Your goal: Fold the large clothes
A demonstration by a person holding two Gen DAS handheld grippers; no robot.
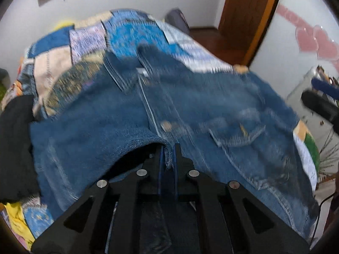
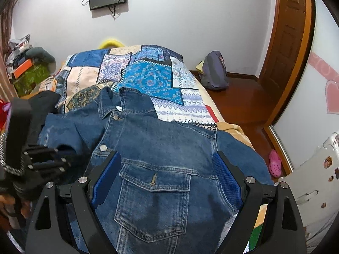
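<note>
A blue denim jacket (image 2: 161, 144) lies front up on a patchwork bedspread (image 2: 148, 76), collar at the far end. My left gripper (image 1: 168, 150) is shut on a fold of the jacket's denim (image 1: 135, 135) at its left side and lifts that edge; this view is blurred. It also shows in the right wrist view (image 2: 42, 158) at the jacket's left sleeve. My right gripper (image 2: 167, 165) is open and empty, its blue pads on either side of the chest pocket (image 2: 154, 182), just above the cloth.
A black garment (image 2: 44, 101) lies on the bed left of the jacket. A purple backpack (image 2: 214, 72) sits on the wooden floor by the door. A pink shoe (image 2: 275, 163) and a white cabinet (image 2: 313, 175) are at the right. Clutter is piled at far left.
</note>
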